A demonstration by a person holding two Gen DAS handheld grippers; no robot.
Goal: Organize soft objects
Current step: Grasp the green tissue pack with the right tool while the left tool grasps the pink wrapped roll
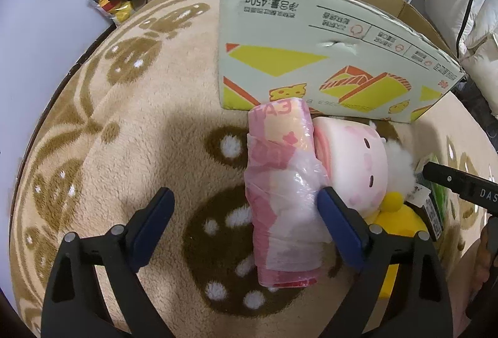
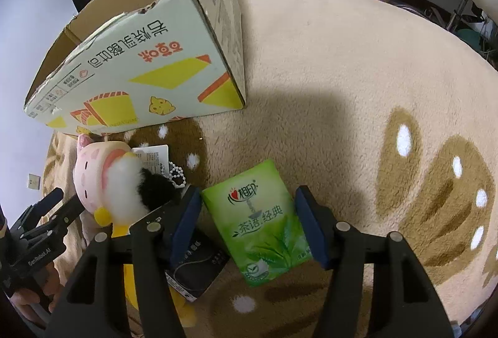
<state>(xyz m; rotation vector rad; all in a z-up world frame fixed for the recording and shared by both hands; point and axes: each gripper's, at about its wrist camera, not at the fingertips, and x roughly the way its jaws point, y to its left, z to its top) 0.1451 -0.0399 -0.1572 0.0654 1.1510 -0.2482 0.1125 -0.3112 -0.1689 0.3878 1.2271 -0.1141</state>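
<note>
Beige plush carpet with brown flower shapes is seen under everything, with stacked books and cluttered shelves behind; an open cardboard box, printed in yellow and orange, stands on the carpet just beyond the soft things.

Nearest the left gripper a pink roll wrapped in clear plastic is laid lengthwise, its far end touching or almost touching the box; a pink plush toy with white fluff and a yellow part is pressed against the roll's right side. The roll is judged light and squashy, its film wrap likely slippery; a hold across its middle is advised.

Between the fingers of the right gripper a green tissue pack is laid flat and slightly tilted; a black packet is partly tucked under the left finger. The pack is judged light, soft and easily dented; its long side edges are the place to be gripped.

Both grippers are held low and angled down at the carpet. The left jaws are spread wide, the right finger resting at the roll's edge, the left finger well clear; nothing is grasped. The right jaws are spread on either side of the green pack, close to its edges but not yet closed on it.
</note>
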